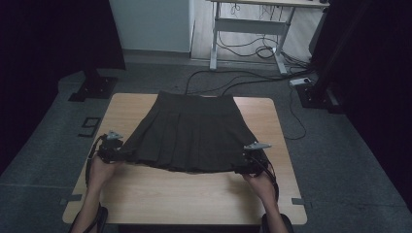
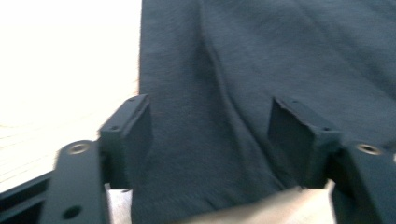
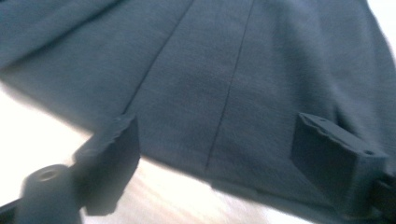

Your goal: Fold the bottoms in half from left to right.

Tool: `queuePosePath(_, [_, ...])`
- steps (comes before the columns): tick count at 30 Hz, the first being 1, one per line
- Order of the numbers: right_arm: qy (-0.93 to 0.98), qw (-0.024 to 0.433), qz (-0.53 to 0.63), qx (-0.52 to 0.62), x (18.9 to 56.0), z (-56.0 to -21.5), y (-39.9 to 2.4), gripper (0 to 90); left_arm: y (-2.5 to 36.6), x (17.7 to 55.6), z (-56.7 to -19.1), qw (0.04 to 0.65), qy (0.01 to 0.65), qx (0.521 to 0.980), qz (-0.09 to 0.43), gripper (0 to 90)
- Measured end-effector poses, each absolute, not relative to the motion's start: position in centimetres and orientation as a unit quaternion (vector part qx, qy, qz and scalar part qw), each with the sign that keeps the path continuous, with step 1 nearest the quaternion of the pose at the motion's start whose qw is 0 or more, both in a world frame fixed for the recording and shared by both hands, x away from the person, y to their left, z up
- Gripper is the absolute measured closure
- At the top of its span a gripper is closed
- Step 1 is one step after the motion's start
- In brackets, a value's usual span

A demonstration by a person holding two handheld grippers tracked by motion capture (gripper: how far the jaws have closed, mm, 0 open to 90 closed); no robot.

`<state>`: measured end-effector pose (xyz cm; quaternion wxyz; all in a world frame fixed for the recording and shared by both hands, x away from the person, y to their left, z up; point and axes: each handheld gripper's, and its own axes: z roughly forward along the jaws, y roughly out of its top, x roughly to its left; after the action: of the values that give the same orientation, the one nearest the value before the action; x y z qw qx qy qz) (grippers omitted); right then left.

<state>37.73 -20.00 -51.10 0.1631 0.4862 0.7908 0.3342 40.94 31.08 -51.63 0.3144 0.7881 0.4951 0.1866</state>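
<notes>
A dark pleated skirt (image 1: 189, 131) lies spread on the wooden table (image 1: 194, 194), waistband at the far side and hem toward me. My left gripper (image 1: 121, 154) is at the hem's left corner and my right gripper (image 1: 245, 167) at its right corner. Between them the hem sags, with a shadow on the table under it. In the left gripper view the skirt (image 2: 233, 70) runs between the jaws of the left gripper (image 2: 210, 107), which stand well apart. In the right gripper view the hem (image 3: 210, 70) lies between the jaws of the right gripper (image 3: 215, 123), also apart.
The person's forearms come in over the table's near edge. Bare wood shows in front of the hem and beside the skirt. On the floor behind are a white desk frame (image 1: 248, 29), black cables (image 1: 228, 80), a power strip (image 1: 301, 81) and dark stand bases (image 1: 92, 90).
</notes>
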Motion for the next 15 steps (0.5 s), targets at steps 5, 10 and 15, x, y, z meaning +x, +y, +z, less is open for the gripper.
queuePosePath(5, [0.8,0.159,0.293,0.499,38.9,-53.3,-19.4,24.8,30.7,41.1,-53.5,0.291,0.477,0.812,0.167,35.3])
queuePosePath(10, [0.806,0.168,0.29,0.487,39.1,-53.9,-19.5,22.9,30.0,40.8,-53.5,0.29,0.483,0.809,0.167,35.2])
queuePosePath(15, [0.8,0.182,0.288,0.494,40.0,-54.0,-20.8,24.3,28.4,39.4,-53.4,0.288,0.466,0.822,0.156,35.1])
